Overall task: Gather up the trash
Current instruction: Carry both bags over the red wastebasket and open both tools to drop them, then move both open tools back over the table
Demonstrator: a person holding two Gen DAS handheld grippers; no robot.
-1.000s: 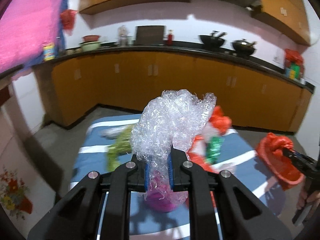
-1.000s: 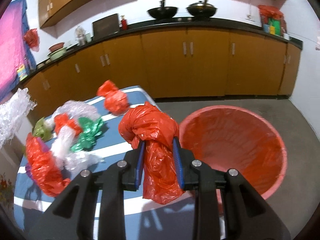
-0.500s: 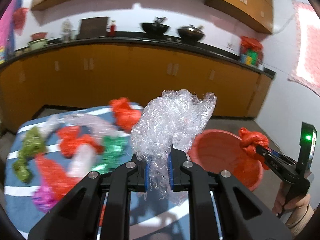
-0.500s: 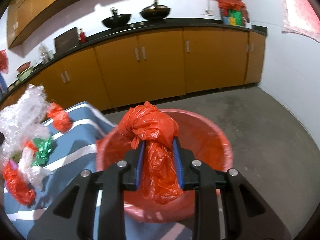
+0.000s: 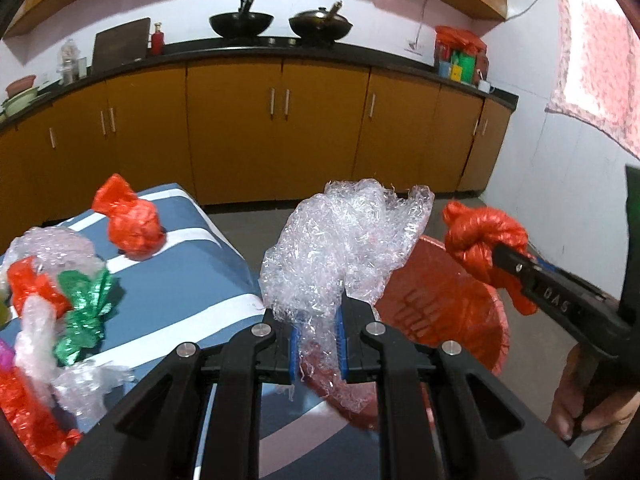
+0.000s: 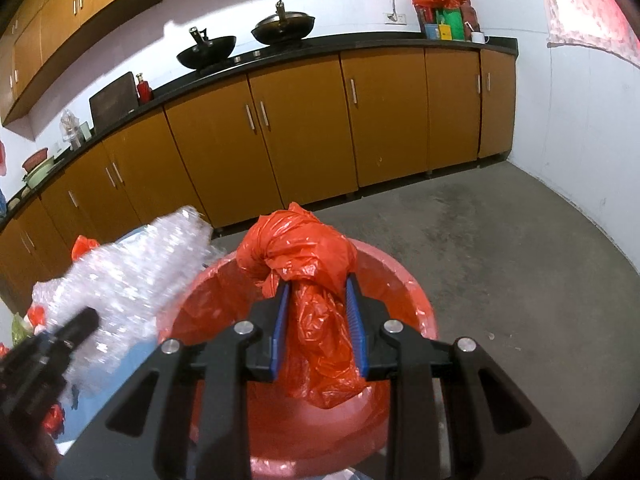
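Note:
My left gripper (image 5: 318, 344) is shut on a crumpled wad of clear bubble wrap (image 5: 344, 248) and holds it near the rim of the red plastic tub (image 5: 448, 316). My right gripper (image 6: 320, 328) is shut on a knotted red plastic bag (image 6: 304, 264) and holds it above the inside of the tub (image 6: 404, 300). The right gripper with the red bag also shows in the left wrist view (image 5: 480, 240), over the tub's far side. The bubble wrap shows at the left of the right wrist view (image 6: 140, 268).
A blue-and-white striped table (image 5: 188, 280) beside the tub holds more trash: a red bag (image 5: 130, 220), green foil (image 5: 84, 316), clear plastic (image 5: 92, 384) and red scraps. Orange kitchen cabinets (image 5: 280, 128) line the back wall. Grey concrete floor (image 6: 500, 232) lies right of the tub.
Both grippers have swung right from the table toward the tub. The red bag now hangs over the tub's inside and the bubble wrap has come up to its rim.

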